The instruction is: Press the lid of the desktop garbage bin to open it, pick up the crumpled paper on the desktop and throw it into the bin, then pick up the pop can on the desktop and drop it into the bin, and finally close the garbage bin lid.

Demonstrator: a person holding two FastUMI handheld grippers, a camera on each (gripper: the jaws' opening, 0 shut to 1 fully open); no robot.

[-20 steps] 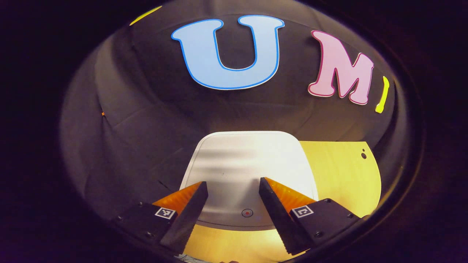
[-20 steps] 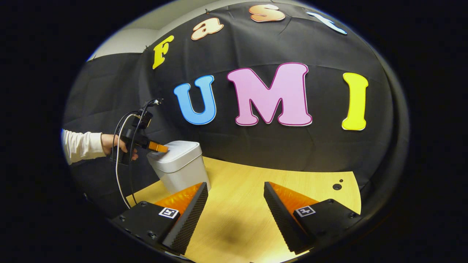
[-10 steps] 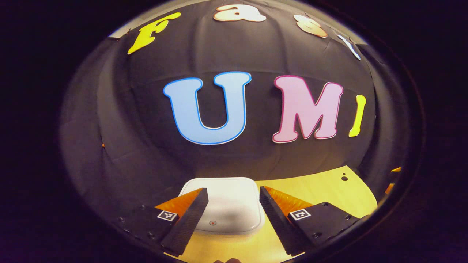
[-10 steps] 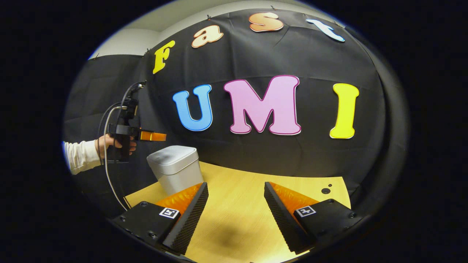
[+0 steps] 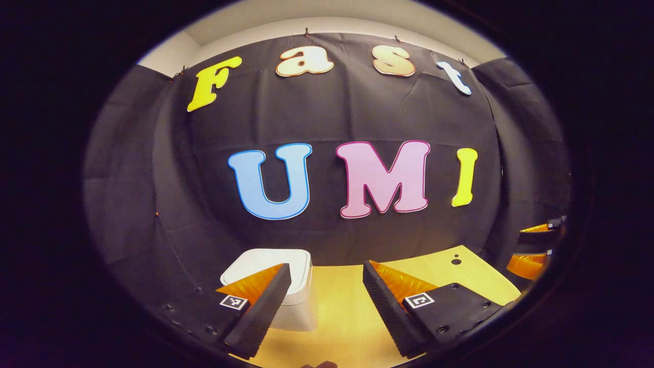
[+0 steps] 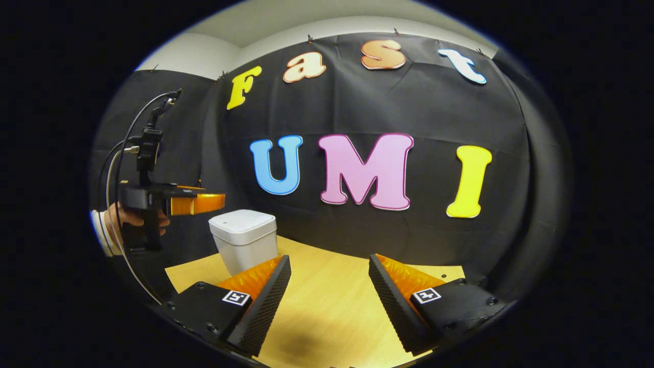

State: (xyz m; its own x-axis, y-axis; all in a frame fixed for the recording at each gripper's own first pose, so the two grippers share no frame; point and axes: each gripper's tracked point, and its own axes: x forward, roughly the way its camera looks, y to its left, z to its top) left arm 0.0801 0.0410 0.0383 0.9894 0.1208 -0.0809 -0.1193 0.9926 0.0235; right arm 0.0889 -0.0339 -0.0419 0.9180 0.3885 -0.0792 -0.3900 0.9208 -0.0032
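left claw now clear above bin

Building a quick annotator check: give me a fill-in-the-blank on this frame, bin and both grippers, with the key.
1. The lid of the white bin is ____.
2. The bin stands on a ____ desktop.
3. The left gripper is held in the air, ____ the level of the bin's lid.
4. The right gripper has its jaws ____, with nothing between them.

Missing words: closed; wooden; above; open
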